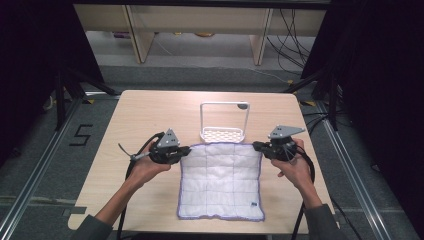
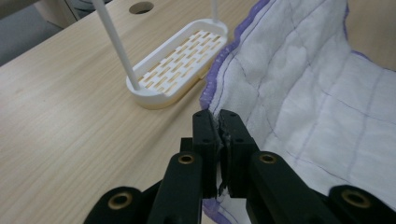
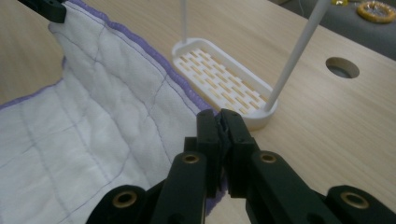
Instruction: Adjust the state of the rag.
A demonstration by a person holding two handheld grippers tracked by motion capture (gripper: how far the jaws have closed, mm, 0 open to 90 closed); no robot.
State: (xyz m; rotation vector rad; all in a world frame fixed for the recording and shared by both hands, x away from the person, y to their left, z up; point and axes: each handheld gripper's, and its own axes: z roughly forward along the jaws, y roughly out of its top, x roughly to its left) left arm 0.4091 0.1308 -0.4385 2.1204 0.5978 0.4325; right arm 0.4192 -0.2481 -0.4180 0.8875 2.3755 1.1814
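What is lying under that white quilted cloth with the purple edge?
Under the cloth only the wooden table shows, around its edges. Both claws, left and right, pinch its far corners. Anything beneath the middle is covered.

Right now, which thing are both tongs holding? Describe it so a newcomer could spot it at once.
Start at the light wooden table and find the white slotted rack with its tall hoop near the middle. Just in front of it lies the cloth, its far corners pinched by the left tongs and right tongs. It is the only soft thing there: white, quilted in squares, purple-edged.
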